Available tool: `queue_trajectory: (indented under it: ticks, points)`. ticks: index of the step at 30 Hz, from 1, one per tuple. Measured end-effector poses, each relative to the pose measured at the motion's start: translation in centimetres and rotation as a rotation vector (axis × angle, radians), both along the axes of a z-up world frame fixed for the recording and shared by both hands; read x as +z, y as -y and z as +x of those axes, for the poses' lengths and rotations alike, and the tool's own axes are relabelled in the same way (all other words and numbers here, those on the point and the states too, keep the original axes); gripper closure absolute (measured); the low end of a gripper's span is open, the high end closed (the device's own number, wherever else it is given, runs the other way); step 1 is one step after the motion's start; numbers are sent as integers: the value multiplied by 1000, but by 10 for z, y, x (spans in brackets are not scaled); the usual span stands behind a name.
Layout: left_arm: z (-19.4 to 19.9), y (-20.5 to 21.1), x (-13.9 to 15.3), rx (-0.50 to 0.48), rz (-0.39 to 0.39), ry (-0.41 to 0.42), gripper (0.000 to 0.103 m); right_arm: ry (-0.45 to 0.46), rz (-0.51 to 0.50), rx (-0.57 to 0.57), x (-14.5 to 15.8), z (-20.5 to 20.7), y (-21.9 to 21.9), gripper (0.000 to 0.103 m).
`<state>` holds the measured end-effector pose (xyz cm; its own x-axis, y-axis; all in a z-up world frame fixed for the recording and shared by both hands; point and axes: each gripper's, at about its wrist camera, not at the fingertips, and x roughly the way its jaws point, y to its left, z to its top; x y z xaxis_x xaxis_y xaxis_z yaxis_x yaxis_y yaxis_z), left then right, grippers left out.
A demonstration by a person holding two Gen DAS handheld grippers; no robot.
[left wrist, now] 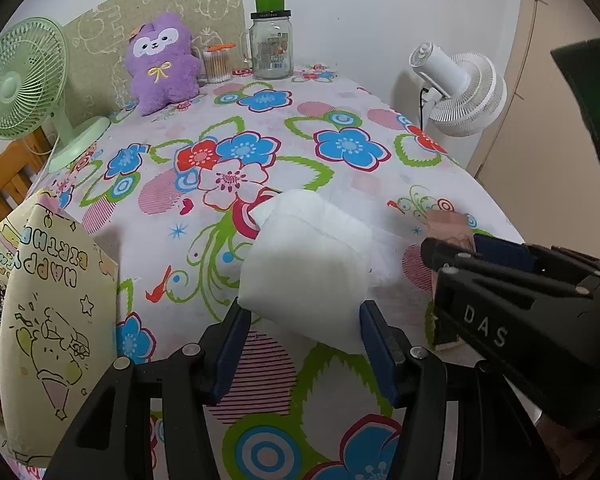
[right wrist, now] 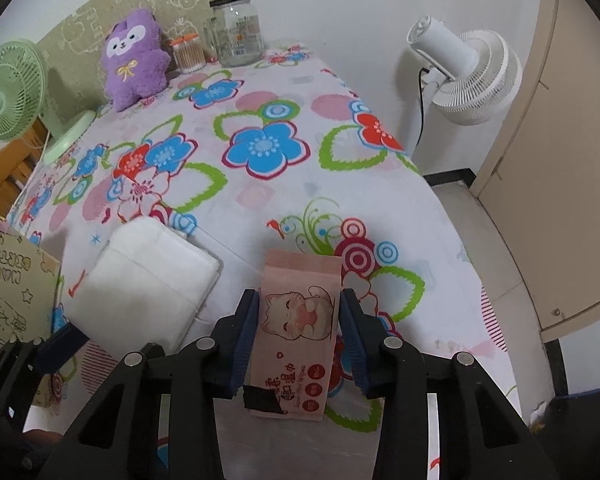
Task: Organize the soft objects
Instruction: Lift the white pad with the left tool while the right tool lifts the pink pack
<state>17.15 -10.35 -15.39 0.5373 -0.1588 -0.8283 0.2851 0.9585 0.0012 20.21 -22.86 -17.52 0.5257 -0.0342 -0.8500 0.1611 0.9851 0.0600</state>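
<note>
Matt white cloth pad (left wrist: pixel 308 256), fuzzy purple plush (left wrist: pixel 162 64), clear glass jar (left wrist: pixel 271 46)

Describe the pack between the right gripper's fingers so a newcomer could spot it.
On the flower-print tablecloth, near its front edge, lies a flat pink wet-wipe pack between the right gripper fingers. Unlike the plain white folded pad to its left, it shows a cartoon cat.

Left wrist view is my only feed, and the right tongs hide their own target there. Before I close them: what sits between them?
Observer: A pink wipes pack printed with a cartoon cat, lying flat on the tablecloth between the right tongs.
Operator: Gripped already?
Observer: Cannot tell. The pads closely flank both long edges, but contact is unclear.
Operator: Anything stuck on it?
Observer: A black tape patch at its near corner.
</note>
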Motion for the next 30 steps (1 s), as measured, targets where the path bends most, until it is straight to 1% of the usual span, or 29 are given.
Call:
queue_trajectory:
  ticks: [15,20,28,29,30]
  points:
    - [-2,-9,22,23,-15,51,47,85,-10,24,36,-1,-9,60]
    - [-3,-11,24,25,-14,57,48,97,-11,26,41,-4,-11,60]
    - [2,-9,17,22,-18,36,47,95,-3,16,39,-4,-5,60]
    - [4,-9,16,21,-19,32,45,94,-3,17,39,-4,-5,60]
    - [5,-8,15,21,-19,27,38,94,-4,18,39,-4,-5,60]
